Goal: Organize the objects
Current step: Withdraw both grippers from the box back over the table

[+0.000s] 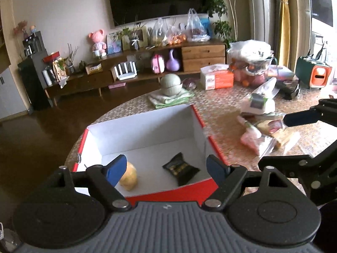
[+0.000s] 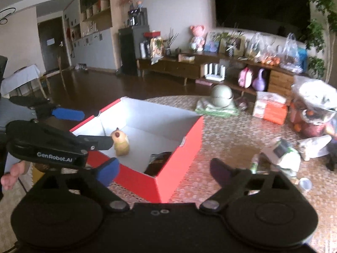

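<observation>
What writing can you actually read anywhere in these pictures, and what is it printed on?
"GenRobot.AI": white letters on the black body of the left gripper, seen in the right wrist view.
Orange and white carton on the table: it carries print, too blurred to read.
Dark snack packet in the red box: gold print, too small to read.
White packet with a dark label: unreadable.
Nothing else is legible.

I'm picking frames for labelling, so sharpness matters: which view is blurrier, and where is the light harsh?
Right wrist view: softer all over, the packets right of the red box smeared. Left wrist view: crisper on the dark snack packet in the box, snack pile blurred, window at right blown out. Both bend straight lines at the edges.
</observation>
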